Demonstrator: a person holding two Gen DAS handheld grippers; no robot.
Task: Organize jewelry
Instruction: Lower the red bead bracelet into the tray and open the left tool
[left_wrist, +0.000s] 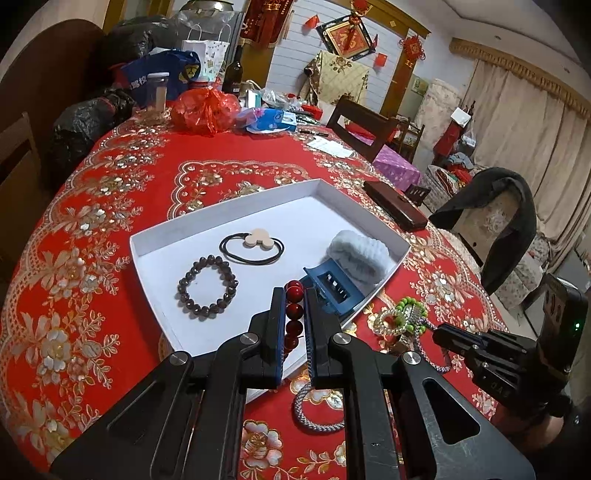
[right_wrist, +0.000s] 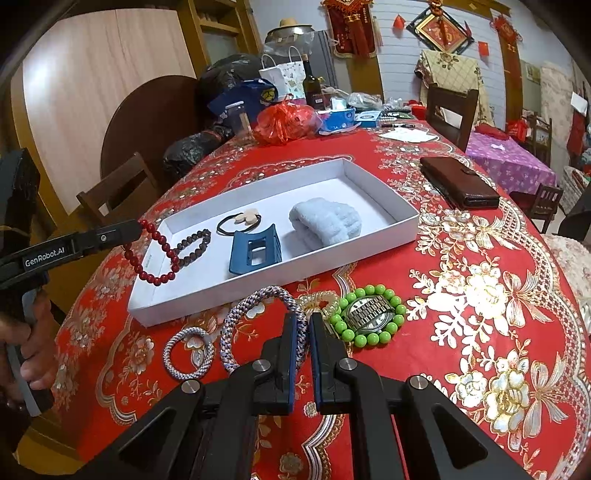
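- Red floral cloth covered the counter (right_wrist: 461, 295) I was working over, with household clutter heaped at its far end.
- My left tongs (left_wrist: 294, 295) were closed tight on the red bead bracelet (right_wrist: 155, 251), pinching a few beads at one side of the loop; in the right wrist view the rest of the loop hung free over the near left corner of the white tray (right_wrist: 388, 192).
- I judged that bracelet to be light but slick: hard, round beads that could roll out of the pads, so a grip across the strand between beads seemed safest.
- My right tongs (right_wrist: 308, 321) stood nearly closed, only a thin gap between them, over the right side of the large braided cord ring (right_wrist: 258, 325) lying on the cloth; I could not tell whether they actually gripped it.
- That cord looked soft and grippy, easy to take anywhere along its length.
- Just left of it lay a smaller braided ring (right_wrist: 188, 352); to the right, a green bead bracelet (right_wrist: 369, 317) encircled a metal watch (right_wrist: 369, 308).
- Inside the tray already sat a dark bead bracelet (left_wrist: 207, 284), a black hair tie with a beige charm (left_wrist: 251, 243), a blue claw clip (right_wrist: 255, 249) and a pale fluffy scrunchie (right_wrist: 325, 221).
- Beyond the tray's right side, well apart, rested a brown wallet (right_wrist: 458, 182).
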